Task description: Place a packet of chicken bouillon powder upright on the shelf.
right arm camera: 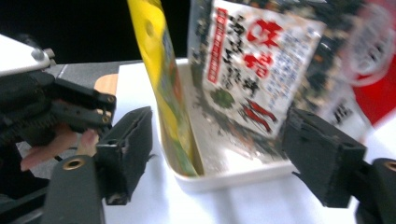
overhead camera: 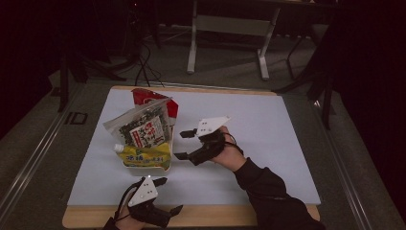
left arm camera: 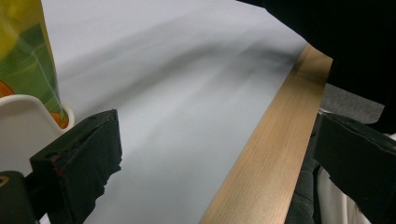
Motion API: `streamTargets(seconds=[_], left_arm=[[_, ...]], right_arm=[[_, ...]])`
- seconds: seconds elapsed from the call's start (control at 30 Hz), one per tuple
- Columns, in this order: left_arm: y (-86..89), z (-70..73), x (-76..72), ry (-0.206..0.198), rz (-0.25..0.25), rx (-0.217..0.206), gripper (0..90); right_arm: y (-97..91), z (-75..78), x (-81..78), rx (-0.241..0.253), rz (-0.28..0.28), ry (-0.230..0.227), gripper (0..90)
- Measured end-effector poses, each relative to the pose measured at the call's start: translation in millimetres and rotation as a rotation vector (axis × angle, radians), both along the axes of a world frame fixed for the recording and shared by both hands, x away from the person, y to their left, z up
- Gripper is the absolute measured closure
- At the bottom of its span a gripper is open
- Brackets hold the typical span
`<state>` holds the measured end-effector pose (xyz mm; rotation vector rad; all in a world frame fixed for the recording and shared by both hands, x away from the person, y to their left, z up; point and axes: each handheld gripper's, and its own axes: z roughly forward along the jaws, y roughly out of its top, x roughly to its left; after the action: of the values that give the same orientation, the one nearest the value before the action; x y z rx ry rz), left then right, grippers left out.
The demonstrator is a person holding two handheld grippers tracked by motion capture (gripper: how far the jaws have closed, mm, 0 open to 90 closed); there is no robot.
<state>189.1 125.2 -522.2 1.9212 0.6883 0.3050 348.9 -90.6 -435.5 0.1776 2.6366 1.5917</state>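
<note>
both tongs gape empty, right tongs (overhead camera: 184, 143) levelled at the seaweed packet (overhead camera: 143, 127).

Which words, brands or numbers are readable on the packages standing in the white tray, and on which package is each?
Seaweed packet: large red and black East Asian characters on a white label, too blurred to quote.
Yellow pouch: a line of dark characters, too small to read.
Red packet: no print can be made out.
White tray: no text.
</note>
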Motion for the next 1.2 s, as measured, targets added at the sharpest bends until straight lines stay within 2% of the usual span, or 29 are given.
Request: streamTargets(seconds=[0.27, 0.5, 0.67, 1.2], left_arm=[[-0.4, -0.6, 0.1, 0.002, 0.0, 0.001, 2.7], [-0.8, -0.8, 0.2, 0.002, -0.001, 0.0, 2.7], [-0.9, -0.9, 0.4, 0.002, -0.001, 0.001, 2.7], [-1.0, -0.6, -0.1, 0.001, -0.005, 0.004, 2.7]], right_arm=[[-35.5, -3.0, -0.7, 0.03, -0.067, 0.015, 17.9], [-53.1, -8.0, -3.2, 0.021, -0.104, 0.018, 16.5], [-72.5, -20.6, -6.2, 0.008, -0.138, 0.045, 15.4], [-106.4, -49.4, -15.8, 0.001, -0.202, 0.086, 14.3]])
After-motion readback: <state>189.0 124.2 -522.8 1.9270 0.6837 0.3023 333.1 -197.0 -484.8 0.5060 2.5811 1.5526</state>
